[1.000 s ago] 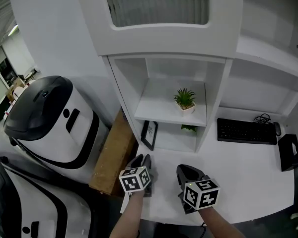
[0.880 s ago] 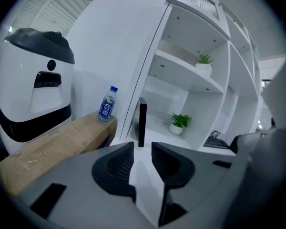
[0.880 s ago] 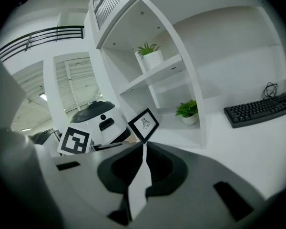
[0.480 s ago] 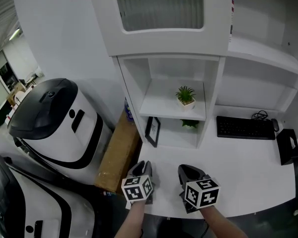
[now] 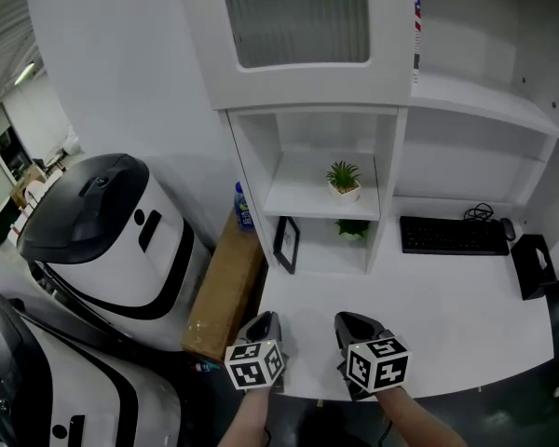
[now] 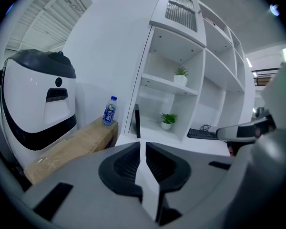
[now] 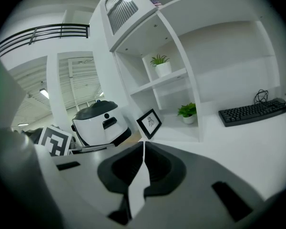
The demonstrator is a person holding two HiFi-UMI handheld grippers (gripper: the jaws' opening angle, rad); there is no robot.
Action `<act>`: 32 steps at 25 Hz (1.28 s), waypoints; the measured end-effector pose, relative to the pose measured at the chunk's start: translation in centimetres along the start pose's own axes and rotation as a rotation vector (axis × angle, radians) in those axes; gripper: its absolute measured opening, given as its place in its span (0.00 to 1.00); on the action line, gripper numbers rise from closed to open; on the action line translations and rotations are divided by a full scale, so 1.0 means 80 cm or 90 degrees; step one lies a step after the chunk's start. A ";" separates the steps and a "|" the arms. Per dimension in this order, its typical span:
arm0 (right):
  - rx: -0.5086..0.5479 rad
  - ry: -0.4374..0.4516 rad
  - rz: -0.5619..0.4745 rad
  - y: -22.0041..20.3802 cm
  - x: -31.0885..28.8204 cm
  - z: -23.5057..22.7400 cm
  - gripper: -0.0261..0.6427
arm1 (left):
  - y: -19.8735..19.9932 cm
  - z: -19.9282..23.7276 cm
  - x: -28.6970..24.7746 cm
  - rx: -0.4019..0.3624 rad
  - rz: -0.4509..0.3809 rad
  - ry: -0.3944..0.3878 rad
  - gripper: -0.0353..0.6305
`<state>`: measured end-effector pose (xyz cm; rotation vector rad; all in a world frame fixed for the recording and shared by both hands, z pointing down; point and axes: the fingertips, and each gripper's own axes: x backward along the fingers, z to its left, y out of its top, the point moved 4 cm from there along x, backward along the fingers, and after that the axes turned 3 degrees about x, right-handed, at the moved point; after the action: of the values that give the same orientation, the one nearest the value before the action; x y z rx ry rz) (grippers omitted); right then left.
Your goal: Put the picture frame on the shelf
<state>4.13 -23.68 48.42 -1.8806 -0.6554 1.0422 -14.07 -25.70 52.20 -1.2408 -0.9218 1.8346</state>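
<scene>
The black picture frame point(image 5: 285, 244) stands on the white desk in the lower compartment of the shelf unit, leaning on its left wall. In the left gripper view the frame point(image 6: 137, 121) shows edge-on; in the right gripper view the frame point(image 7: 149, 123) shows its sketch face. The shelf board point(image 5: 298, 194) above it carries a small potted plant point(image 5: 343, 179). My left gripper point(image 5: 264, 328) and right gripper point(image 5: 352, 330) hover side by side over the desk's front edge, well short of the frame. Both are shut with nothing held, as the left gripper point(image 6: 143, 144) and right gripper point(image 7: 143, 144) show.
A second potted plant point(image 5: 352, 228) sits in the lower compartment beside the frame. A black keyboard point(image 5: 454, 236) and a black box point(image 5: 531, 264) lie to the right. Left of the desk are a cardboard box point(image 5: 225, 291), a bottle point(image 5: 243, 206) and white machines point(image 5: 102, 236).
The head view has swung so the shelf sits further off and the bottle has come into sight. Both grippers have drawn slightly back toward the desk's front edge, still shut.
</scene>
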 end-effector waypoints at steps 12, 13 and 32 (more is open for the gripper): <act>0.013 -0.008 -0.015 -0.001 0.029 0.007 0.04 | 0.017 0.001 0.055 -0.003 -0.035 -0.006 0.09; 0.014 -0.009 -0.017 0.000 0.031 0.008 0.04 | 0.018 -0.001 0.060 -0.006 -0.039 -0.006 0.09; 0.056 0.001 -0.033 0.003 0.055 0.018 0.04 | 0.027 -0.026 0.105 -0.052 -0.075 0.005 0.09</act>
<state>5.16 -19.87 46.08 -1.7794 -0.6438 1.0193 -14.81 -19.17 46.16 -1.2149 -1.0527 1.7136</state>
